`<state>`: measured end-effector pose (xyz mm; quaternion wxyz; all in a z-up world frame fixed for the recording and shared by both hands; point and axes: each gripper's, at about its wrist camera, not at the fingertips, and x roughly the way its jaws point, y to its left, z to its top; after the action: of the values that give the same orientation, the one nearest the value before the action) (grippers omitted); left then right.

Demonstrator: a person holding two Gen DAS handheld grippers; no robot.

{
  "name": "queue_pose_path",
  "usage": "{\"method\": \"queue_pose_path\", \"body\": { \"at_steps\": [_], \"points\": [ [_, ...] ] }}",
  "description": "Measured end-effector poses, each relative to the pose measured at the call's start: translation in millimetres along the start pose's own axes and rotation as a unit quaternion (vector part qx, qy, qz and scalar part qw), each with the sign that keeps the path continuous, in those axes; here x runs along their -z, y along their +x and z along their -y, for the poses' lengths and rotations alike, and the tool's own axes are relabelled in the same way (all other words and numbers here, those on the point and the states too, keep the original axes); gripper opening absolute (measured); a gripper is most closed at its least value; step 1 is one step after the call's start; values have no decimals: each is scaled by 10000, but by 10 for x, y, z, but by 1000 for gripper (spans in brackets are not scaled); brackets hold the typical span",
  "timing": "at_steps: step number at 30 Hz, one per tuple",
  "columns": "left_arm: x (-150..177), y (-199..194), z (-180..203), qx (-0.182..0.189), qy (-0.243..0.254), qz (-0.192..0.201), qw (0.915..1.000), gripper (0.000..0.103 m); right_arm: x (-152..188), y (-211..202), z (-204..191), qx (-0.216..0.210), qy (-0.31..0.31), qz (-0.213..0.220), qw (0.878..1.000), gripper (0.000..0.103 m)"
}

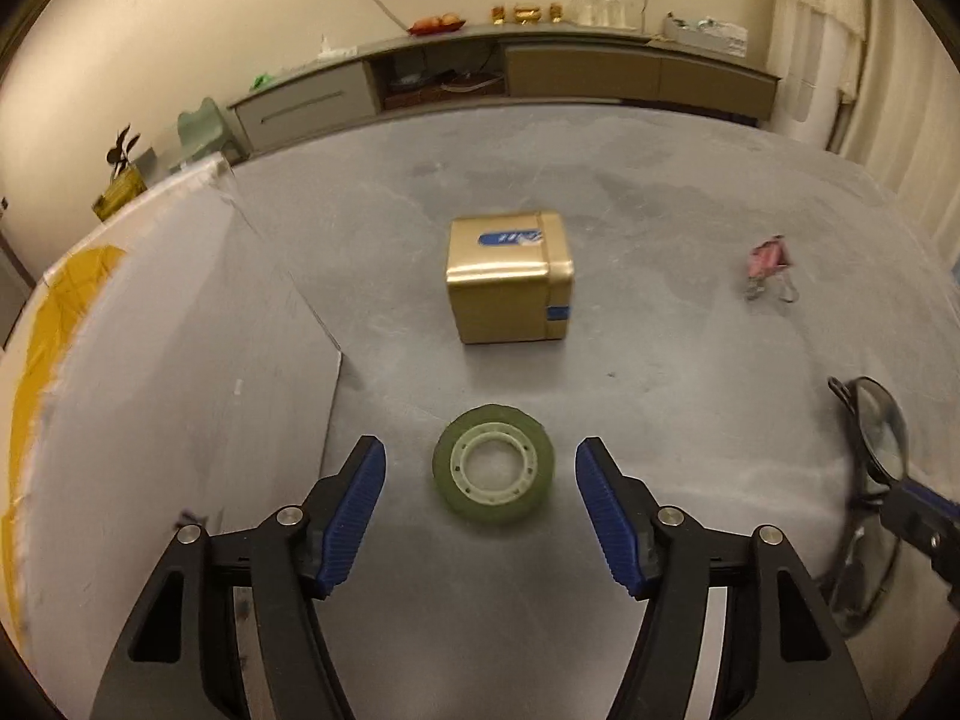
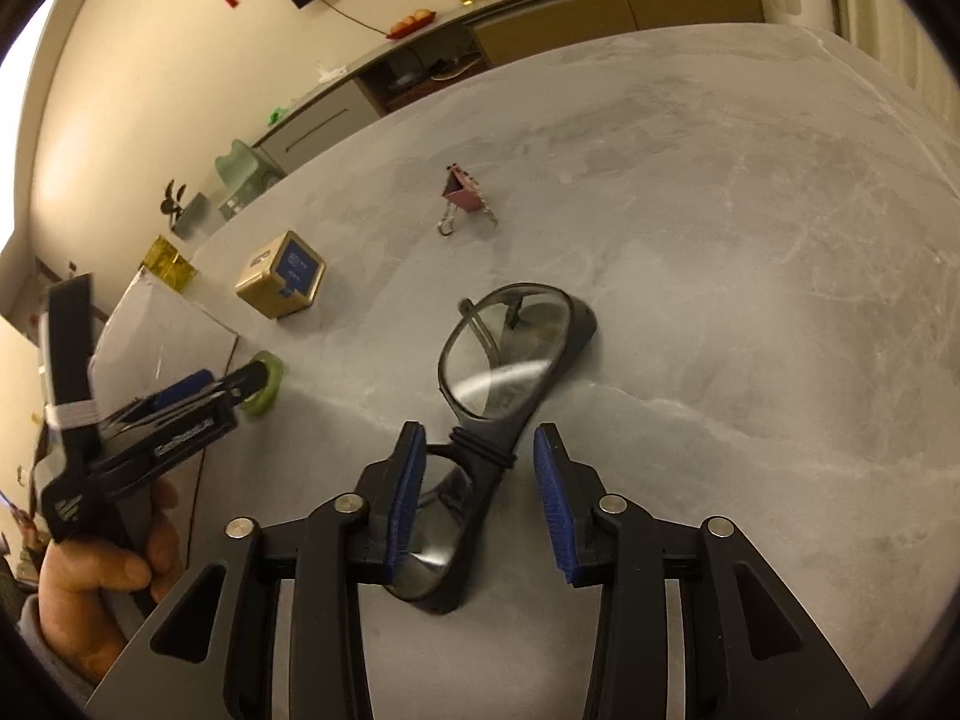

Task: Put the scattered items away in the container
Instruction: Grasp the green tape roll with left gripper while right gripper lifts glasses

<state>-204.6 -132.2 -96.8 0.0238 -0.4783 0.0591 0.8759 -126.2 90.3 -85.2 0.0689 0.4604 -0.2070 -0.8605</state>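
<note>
Tape roll is lying flat on the grey table, sitting between the two blue pads of the left gripper. Jaws are spread wide, pads are standing clear of the roll on both sides, nothing pinched.

Glasses are lying on the table to the right of the tape, one lens tilting up. Right gripper is straddling the bridge and near lens, jaws spread; the left pad is sitting right against the near lens, the right pad is apart from the frame. Not clamping it as far as I can see.

Container, a white box with a flat wall, is sitting at the left of the table, just beside the left gripper. Can't tell what's inside.

Gold box with a blue label is standing beyond the tape, well apart from it. Pink binder clip is lying further right, by itself.

In the right wrist view a hand is gripping the left gripper's handle at the lower left, grey sleeve showing at the wrist.

Cabinet is running along the far wall behind the table.
</note>
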Motion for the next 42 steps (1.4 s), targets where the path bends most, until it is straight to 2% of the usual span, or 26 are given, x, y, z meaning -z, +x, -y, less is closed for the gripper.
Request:
{"method": "queue_pose_path", "body": {
  "at_steps": [3, 6, 8, 12, 18, 21, 23, 28, 31, 33, 37, 40, 42],
  "points": [
    [51, 88, -15, 372, -80, -254, 9990, 62, -8, -14, -28, 22, -160, -230, 9996, 41],
    [178, -11, 86, 740, 26, -314, 9968, 59, -21, -94, 14, 188, -216, -353, 9990, 40],
    [253, -111, 164, 922, 172, -260, 9953, 59, -44, -173, 100, 290, -131, -286, 9991, 41],
    [218, -213, 149, 686, 247, 112, 9973, 60, -88, -224, 210, 65, 193, -166, 9997, 41],
    [-7, 42, 47, 231, 66, 199, 9995, 60, -30, -42, 15, 72, -140, -159, 9997, 42],
    [-26, 128, 37, 521, -23, 130, 9986, 60, -18, -19, -3, 56, -224, -250, 9994, 41],
    [18, 135, 88, 693, 70, 19, 9976, 49, -31, -36, 19, 76, -215, -327, 9992, 38],
    [159, -19, 248, 1062, 380, -39, 9936, 48, -53, -127, 91, 270, -189, -329, 9989, 36],
    [82, -85, 219, 837, 426, 251, 9953, 50, -82, -173, 107, 207, -105, -184, 9996, 38],
    [21, -80, 163, 582, 415, 390, 9967, 62, -94, -152, 75, 242, -148, -109, 9995, 38],
    [-100, 132, 88, 369, 252, 324, 9985, 64, -59, -34, 63, 296, -226, -131, 9992, 40],
    [-84, 248, 109, 434, 314, 175, 9984, 63, -66, -32, 110, 202, -119, -255, 9994, 39],
    [-57, 237, 103, 732, 234, 116, 9970, 57, -73, -54, 154, 203, -34, -360, 9991, 39]
  ]
}}
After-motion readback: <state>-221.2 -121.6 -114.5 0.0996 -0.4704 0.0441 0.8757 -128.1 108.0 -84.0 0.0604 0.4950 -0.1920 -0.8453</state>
